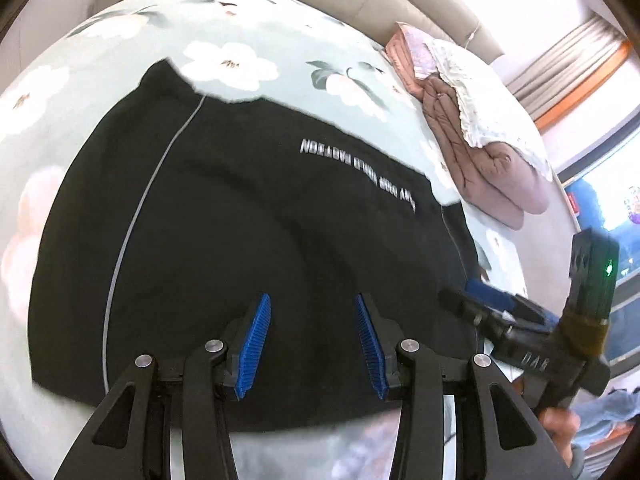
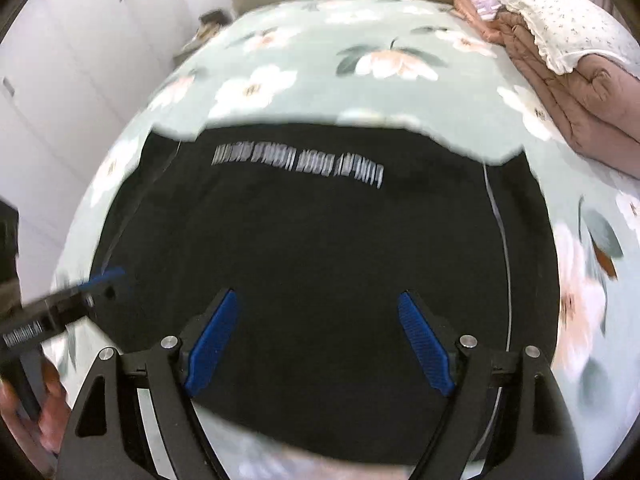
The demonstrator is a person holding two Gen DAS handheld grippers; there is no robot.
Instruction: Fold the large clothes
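A large black garment (image 1: 256, 240) with a line of white lettering and thin white side stripes lies spread flat on a floral bed sheet; it also shows in the right wrist view (image 2: 320, 248). My left gripper (image 1: 314, 300) is open and empty, hovering over the garment's near part. My right gripper (image 2: 318, 298) is open and empty over the garment's near middle. The right gripper also shows at the right edge of the left wrist view (image 1: 476, 300). The left gripper shows blurred at the left edge of the right wrist view (image 2: 104, 278).
The pale green floral bed sheet (image 2: 320, 72) covers the bed. A folded pink quilt (image 2: 560, 92) with a white floral pillow (image 2: 560, 12) lies at the far right. White wardrobes (image 2: 80, 40) stand to the left, a window (image 1: 600, 184) to the right.
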